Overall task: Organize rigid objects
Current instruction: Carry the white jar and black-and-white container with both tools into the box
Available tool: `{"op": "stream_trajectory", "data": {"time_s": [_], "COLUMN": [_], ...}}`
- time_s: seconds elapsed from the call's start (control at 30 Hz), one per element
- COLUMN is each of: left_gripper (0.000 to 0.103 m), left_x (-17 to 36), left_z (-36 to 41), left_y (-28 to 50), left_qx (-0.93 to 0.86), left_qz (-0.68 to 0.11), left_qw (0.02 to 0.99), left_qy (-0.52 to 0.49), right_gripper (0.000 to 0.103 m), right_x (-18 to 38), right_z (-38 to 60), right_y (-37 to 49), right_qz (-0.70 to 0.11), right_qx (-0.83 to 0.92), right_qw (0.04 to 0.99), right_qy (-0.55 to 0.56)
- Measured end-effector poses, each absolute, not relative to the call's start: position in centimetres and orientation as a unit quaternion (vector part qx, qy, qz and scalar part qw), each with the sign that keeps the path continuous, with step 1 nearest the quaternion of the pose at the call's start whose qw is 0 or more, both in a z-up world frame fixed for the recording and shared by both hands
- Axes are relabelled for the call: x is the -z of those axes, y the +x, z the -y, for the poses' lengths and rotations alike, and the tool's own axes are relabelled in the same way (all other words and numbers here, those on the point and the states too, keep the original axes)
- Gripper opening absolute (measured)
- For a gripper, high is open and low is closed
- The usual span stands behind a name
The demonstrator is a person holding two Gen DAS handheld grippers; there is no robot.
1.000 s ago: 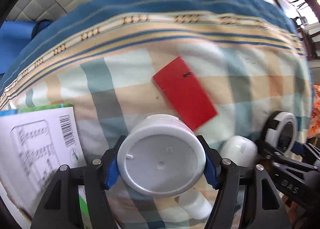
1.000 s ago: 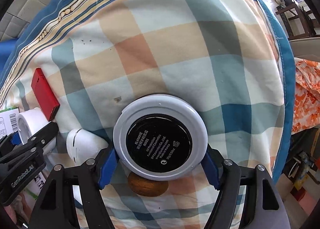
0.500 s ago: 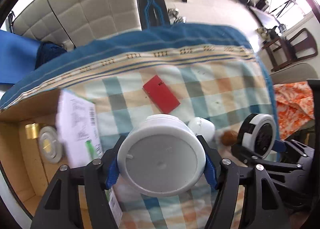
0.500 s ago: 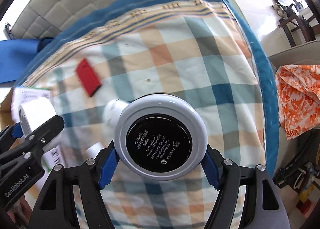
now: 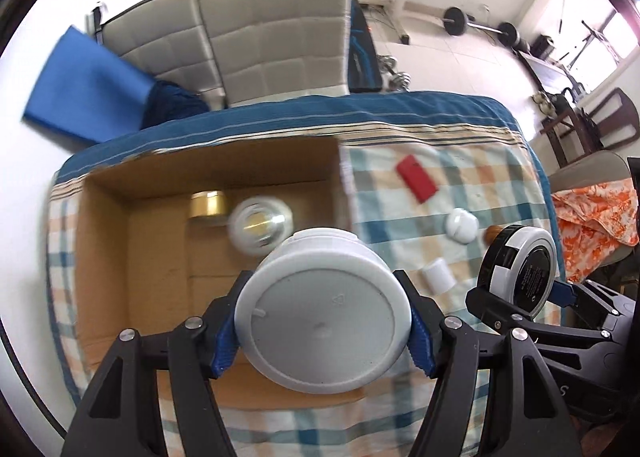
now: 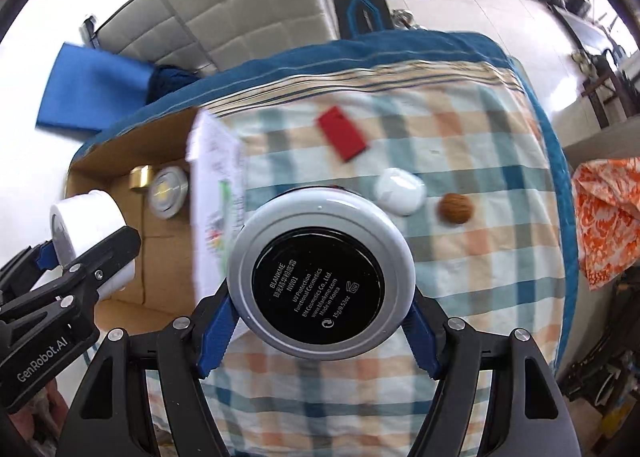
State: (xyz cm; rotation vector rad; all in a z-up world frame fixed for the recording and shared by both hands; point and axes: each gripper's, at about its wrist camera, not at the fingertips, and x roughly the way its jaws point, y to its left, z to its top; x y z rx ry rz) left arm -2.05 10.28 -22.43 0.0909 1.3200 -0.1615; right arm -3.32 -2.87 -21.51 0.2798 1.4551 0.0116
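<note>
Tongs on the left (image 5: 323,331) clamp a white jar (image 5: 322,313) above the cardboard box (image 5: 160,257); right tongs (image 6: 320,331) clamp a round compact (image 6: 320,275) just right of that box, over the checked cloth (image 6: 480,257) where a red case (image 6: 342,132), white pod (image 6: 400,191) and walnut (image 6: 456,208) lie.

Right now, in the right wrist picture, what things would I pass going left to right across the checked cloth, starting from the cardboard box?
Cardboard box → printed flap → red flat box → small white case → walnut.
</note>
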Motion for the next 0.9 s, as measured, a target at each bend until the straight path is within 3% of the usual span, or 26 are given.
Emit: {"op": "stream_trajectory", "data": {"time_s": [0.57, 0.9], "left_gripper": [0.066, 0.066], "left_x": [19.1, 26.0], "left_z": [-21.1, -26.5], "left_y": [-4.7, -1.8], "left_qx": [0.06, 0.045], "left_qz": [-0.587, -0.641], "left_qw": [0.807, 0.766], "left_qy": [0.012, -0.016], "right_gripper": [0.076, 0.076], "right_x": [18.0, 23.7], "right_z": [-9.7, -13.4], "right_y": [-4.9, -2.4], "right_qz": [-0.643, -0.672], "right_qx": [-0.02, -0.029], "right_qw": [0.76, 0.732], "right_qy": [0.093, 0.106]}}
